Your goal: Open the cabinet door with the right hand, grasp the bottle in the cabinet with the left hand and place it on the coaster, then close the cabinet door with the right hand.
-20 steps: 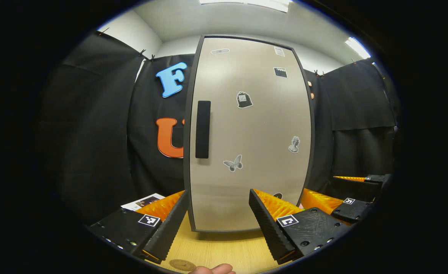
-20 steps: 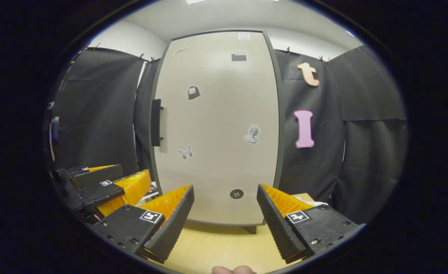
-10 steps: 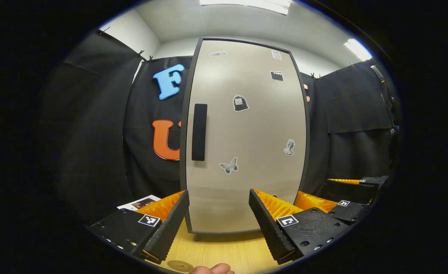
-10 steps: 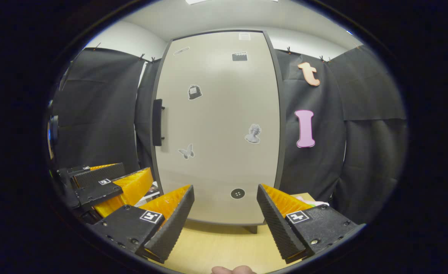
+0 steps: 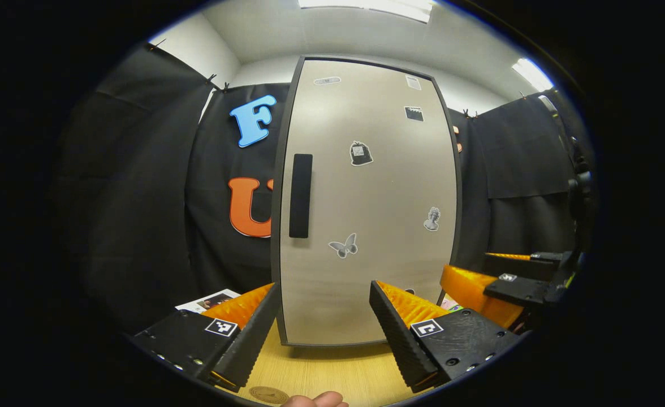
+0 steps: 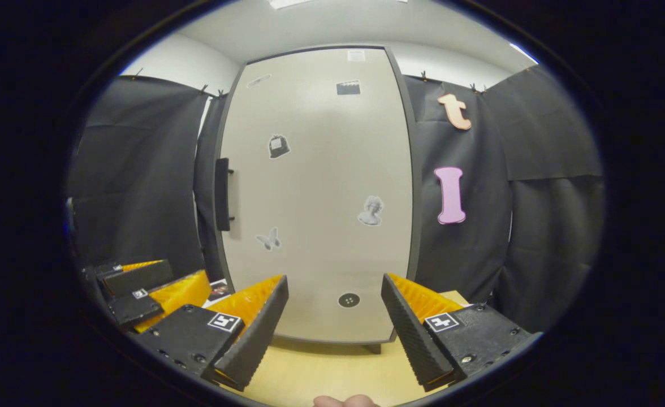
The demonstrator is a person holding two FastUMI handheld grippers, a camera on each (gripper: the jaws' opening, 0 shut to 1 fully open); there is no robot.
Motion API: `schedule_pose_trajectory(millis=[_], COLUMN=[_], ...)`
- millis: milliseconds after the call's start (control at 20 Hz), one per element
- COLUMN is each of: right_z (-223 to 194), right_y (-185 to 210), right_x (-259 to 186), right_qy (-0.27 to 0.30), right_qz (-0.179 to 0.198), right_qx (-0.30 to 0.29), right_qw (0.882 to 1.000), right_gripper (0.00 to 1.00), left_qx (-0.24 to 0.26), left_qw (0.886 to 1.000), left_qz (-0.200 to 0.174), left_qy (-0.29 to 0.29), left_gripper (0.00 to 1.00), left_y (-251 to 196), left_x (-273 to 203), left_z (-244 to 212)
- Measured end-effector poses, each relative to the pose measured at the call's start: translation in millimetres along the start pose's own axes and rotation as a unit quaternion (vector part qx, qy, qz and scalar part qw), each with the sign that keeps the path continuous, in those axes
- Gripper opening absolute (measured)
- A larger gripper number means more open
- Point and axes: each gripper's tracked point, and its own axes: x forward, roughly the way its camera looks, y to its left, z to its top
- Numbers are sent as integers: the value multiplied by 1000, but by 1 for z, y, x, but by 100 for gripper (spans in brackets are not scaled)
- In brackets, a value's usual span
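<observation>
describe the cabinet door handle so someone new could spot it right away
Find the tall pale cabinet door standing on the wooden table. Near its left edge, about mid-height, is the handle: a dark upright bar, unlike the small flat stickers scattered over the rest of the door.

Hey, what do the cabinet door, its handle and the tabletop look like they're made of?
Cabinet door: smooth beige panel, likely laminate or painted board; it shows a soft matte sheen and carries stickers.
Handle: matte black bar, plastic or coated metal; the material is unclear.
Tabletop: light wood-look surface with fine straight grain, possibly veneer or laminate.
</observation>
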Motion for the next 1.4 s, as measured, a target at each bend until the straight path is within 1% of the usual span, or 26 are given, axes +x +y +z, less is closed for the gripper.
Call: schedule_pose_trajectory(millis=[200,400,500,550,650,750,1050,1150,1250,1350,1400], right_z=[27,56,61,60,58,66,75,73,70,74,74], right_y=[11,34,49,56,72,89,144,162,175,190,191], right_x=[24,51,65,73,85,95,121,130,136,139,141], right_qy=[-22,-47,-50,-42,-32,-38,-43,-33,-21,-28,-30], right_qz=[16,43,62,67,81,94,138,152,158,171,156], right_qx=[-22,-43,-47,-44,-27,-20,-40,-42,-37,-35,-51], right_qw=[999,997,996,996,996,995,989,987,986,984,986], right_gripper=[100,100,100,100,100,100,100,100,100,100,99], left_qx=[-1,5,6,6,5,1,-12,-15,-13,-16,-17], left_qw=[1000,1000,999,999,998,996,989,985,982,979,978], left_qz=[0,16,33,42,64,85,148,170,189,201,207], left_qy=[-6,-5,1,2,5,8,19,19,24,25,26], left_gripper=[95,95,95,95,95,95,95,95,95,95,95], left_y=[9,30,46,53,71,87,138,153,171,183,188], left_x=[-10,-24,-32,-36,-42,-49,-67,-74,-75,-80,-84], left_z=[2,-3,-6,-7,-9,-11,-19,-18,-22,-23,-23])
